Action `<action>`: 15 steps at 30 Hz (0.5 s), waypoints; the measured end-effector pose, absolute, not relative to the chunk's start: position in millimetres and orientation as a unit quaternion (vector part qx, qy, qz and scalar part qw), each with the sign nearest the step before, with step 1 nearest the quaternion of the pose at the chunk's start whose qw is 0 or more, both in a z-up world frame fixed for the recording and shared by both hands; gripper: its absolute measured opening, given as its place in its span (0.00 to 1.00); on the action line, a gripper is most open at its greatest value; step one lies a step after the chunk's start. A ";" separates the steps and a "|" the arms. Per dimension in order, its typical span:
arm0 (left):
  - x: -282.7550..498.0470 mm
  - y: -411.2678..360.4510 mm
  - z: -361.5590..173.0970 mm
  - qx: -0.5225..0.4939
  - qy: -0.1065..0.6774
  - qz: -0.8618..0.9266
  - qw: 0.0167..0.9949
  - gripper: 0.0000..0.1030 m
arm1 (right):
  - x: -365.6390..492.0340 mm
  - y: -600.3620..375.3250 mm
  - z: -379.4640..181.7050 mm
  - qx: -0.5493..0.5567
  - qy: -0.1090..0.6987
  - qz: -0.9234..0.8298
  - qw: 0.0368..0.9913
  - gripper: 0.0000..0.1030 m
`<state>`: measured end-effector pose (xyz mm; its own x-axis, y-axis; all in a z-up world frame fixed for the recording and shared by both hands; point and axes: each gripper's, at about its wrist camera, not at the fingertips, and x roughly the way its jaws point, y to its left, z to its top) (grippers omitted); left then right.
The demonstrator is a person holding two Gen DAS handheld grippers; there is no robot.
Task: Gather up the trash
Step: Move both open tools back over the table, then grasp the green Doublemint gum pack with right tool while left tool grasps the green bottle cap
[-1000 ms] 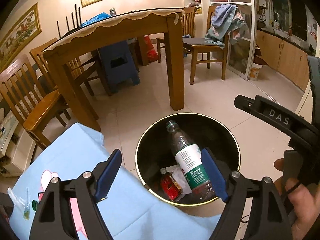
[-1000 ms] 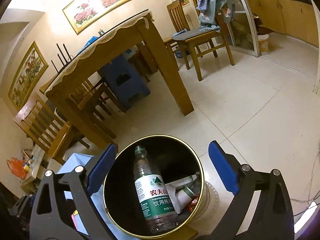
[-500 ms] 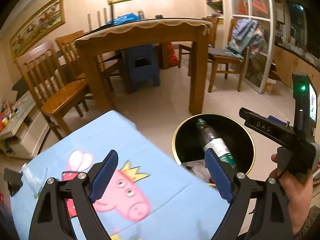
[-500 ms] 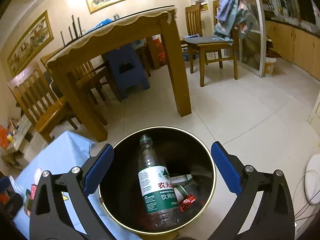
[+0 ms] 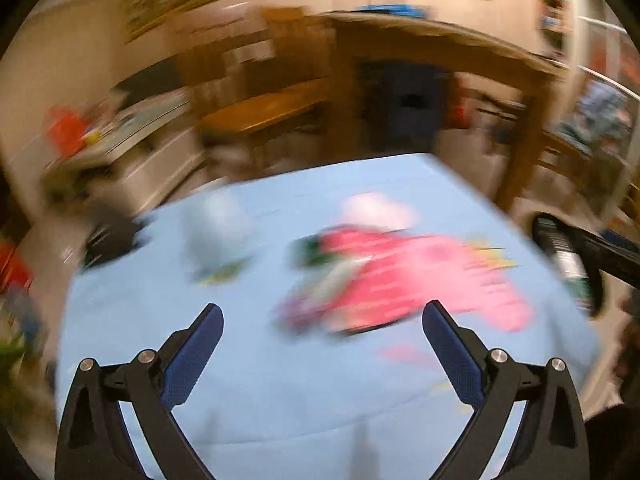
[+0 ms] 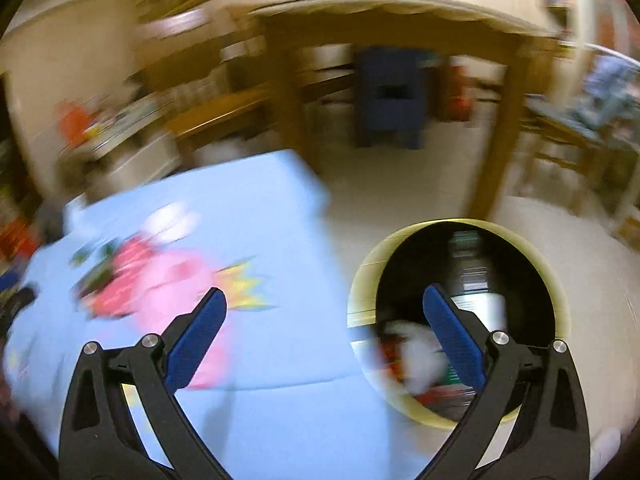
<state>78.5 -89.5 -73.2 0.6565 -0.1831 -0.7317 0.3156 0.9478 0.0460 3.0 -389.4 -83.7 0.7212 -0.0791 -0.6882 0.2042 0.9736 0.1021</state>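
Note:
Both views are motion-blurred. My left gripper (image 5: 322, 320) is open and empty above a light blue tablecloth (image 5: 280, 400) with a pink cartoon print. A blurred pale wrapper (image 5: 218, 232) and a green-and-white piece of trash (image 5: 320, 268) lie on the cloth ahead of it. My right gripper (image 6: 324, 312) is open and empty, over the table's right edge. The black bin with a gold rim (image 6: 560, 304) stands on the floor under its right finger, holding a plastic bottle (image 6: 472, 276) and wrappers (image 6: 416, 356). The bin also shows at the right edge of the left wrist view (image 5: 596, 288).
A wooden dining table (image 6: 400, 16) with chairs and a blue stool (image 6: 390, 96) stands behind on the tiled floor (image 6: 400, 184). A dark object (image 5: 110, 236) lies at the cloth's far left corner. A low cabinet with clutter (image 5: 132, 148) is at the left.
Both grippers have swung left, away from the bin and over the blue tablecloth. The bin has slid to the right in both views. Both stay open and empty.

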 end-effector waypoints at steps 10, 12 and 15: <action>98.3 50.8 -84.8 -0.009 0.399 -0.009 0.917 0.93 | 93.8 -208.0 -90.0 0.027 0.447 0.117 0.886 0.94; 103.0 50.8 -83.8 -0.011 0.402 -0.010 0.916 0.93 | 108.5 -189.9 -95.5 0.009 0.457 0.116 0.882 0.94; 99.6 54.2 -82.6 -0.014 0.398 -0.020 0.917 0.93 | 128.8 -168.2 -109.8 -0.026 0.469 0.136 0.872 0.95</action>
<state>99.6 54.2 -82.6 0.6827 -0.0478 -0.7291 0.0258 0.9988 -0.0414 128.8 -168.2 -109.8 0.5225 0.2130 -0.8256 -0.2615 0.9617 0.0825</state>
